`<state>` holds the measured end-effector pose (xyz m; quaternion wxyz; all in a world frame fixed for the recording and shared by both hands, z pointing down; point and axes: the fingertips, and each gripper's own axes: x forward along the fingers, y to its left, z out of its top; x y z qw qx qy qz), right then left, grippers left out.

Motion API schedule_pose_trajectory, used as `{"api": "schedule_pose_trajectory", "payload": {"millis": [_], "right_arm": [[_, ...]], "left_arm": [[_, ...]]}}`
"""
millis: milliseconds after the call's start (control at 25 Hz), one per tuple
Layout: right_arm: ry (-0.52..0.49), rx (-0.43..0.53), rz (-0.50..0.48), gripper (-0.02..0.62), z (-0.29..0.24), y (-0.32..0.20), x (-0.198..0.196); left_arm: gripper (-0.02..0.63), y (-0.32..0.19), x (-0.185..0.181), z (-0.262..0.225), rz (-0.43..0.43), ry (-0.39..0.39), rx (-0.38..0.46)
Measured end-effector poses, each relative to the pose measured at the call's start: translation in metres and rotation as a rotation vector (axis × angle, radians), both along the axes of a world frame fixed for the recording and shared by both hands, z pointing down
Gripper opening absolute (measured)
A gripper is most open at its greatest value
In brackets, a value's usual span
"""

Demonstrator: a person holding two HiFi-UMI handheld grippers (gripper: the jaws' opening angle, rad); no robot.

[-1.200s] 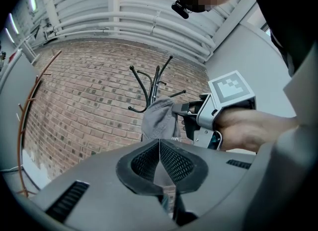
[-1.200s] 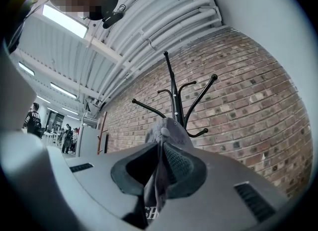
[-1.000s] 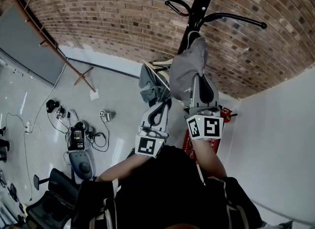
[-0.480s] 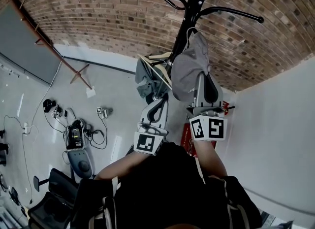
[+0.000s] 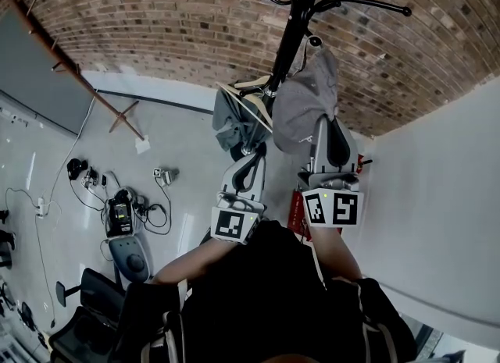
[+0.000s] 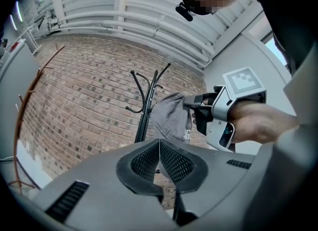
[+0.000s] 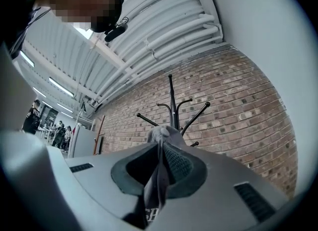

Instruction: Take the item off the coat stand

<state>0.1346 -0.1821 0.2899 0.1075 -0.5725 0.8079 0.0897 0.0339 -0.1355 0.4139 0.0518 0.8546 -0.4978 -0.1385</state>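
Observation:
A grey cap (image 5: 306,105) hangs from my right gripper (image 5: 323,125), which is shut on its fabric. In the right gripper view the cap (image 7: 160,136) is pinched between the pads, with the black coat stand (image 7: 172,101) behind it. The stand's pole (image 5: 293,30) rises just left of the cap, one hook close above it. My left gripper (image 5: 251,152) is shut with nothing in it, just below a grey-green garment (image 5: 231,123) on a wooden hanger (image 5: 251,108). The left gripper view shows its closed jaws (image 6: 159,143), the cap (image 6: 171,116) and the right gripper (image 6: 192,104).
A brick wall stands behind the coat stand, and a white wall (image 5: 437,197) is on the right. On the floor at the left are cables and devices (image 5: 119,215), an office chair (image 5: 94,299) and a leaning wooden rack (image 5: 78,65). A red box (image 5: 299,211) sits near the stand's foot.
My right gripper has shifted a little right, away from the pole, taking the cap with it. The left gripper has barely moved beside the hanging garment.

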Motion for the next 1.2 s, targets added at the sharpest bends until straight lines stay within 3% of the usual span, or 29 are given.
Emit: {"api": "schedule_pose_trajectory", "payload": {"millis": [360, 520, 720, 920, 1200], "right_arm": [[0.004, 0.040, 0.042, 0.042, -0.011, 0.019, -0.008], [-0.014, 0.046, 0.062, 0.043, -0.010, 0.026, -0.012], [-0.016, 0.050, 0.068, 0.043, -0.011, 0.033, -0.022], [-0.023, 0.060, 0.085, 0.043, -0.011, 0.038, -0.025], [-0.042, 0.086, 0.101, 0.043, -0.014, 0.044, -0.027]], "left_arm": [[0.020, 0.010, -0.015, -0.009, 0.024, 0.033, 0.048], [0.020, 0.013, -0.020, -0.001, 0.041, 0.009, 0.019], [0.020, 0.015, -0.027, -0.015, 0.049, 0.016, 0.069], [0.020, 0.016, -0.030, -0.006, 0.073, -0.012, 0.028], [0.020, 0.018, -0.034, -0.003, 0.110, -0.007, 0.038]]}}
